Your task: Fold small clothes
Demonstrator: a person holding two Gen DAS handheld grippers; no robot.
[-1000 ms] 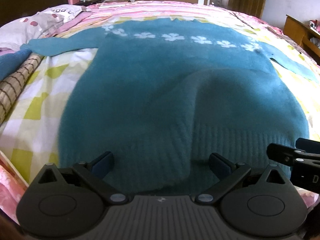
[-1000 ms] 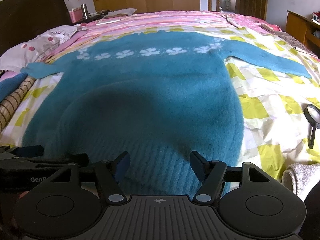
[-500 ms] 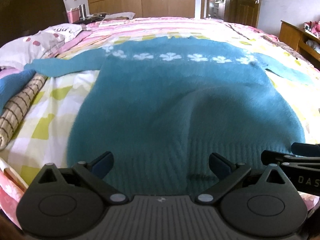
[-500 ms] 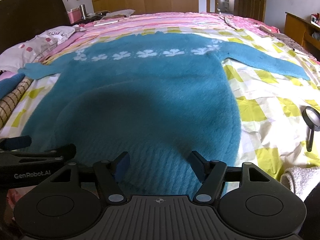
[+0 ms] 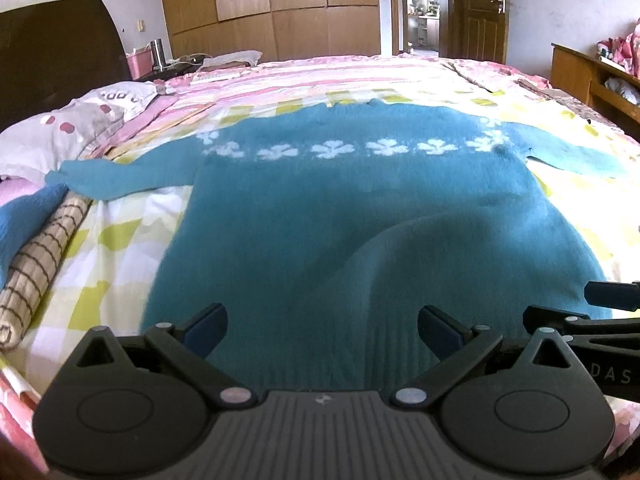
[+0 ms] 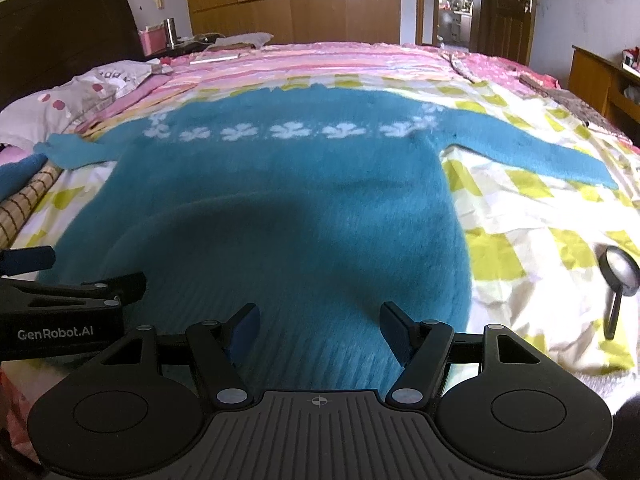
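A teal knit sweater (image 5: 344,216) with a row of white flowers lies flat on the bed, sleeves spread to both sides; it also shows in the right wrist view (image 6: 296,208). My left gripper (image 5: 322,330) is open and empty, hovering over the ribbed hem near its left part. My right gripper (image 6: 318,326) is open and empty over the hem toward its right part. Each gripper shows at the edge of the other's view: the right one (image 5: 588,316) and the left one (image 6: 72,280).
A chequered bedsheet (image 6: 520,216) covers the bed. A rolled brown-check cloth (image 5: 40,264) and a pillow (image 5: 60,132) lie at the left. A magnifying glass (image 6: 620,276) and a white towel lie at the right. A wardrobe and door stand behind.
Both grippers have drawn back and risen from the hem, so more of the sweater and the room shows. Both stay open.
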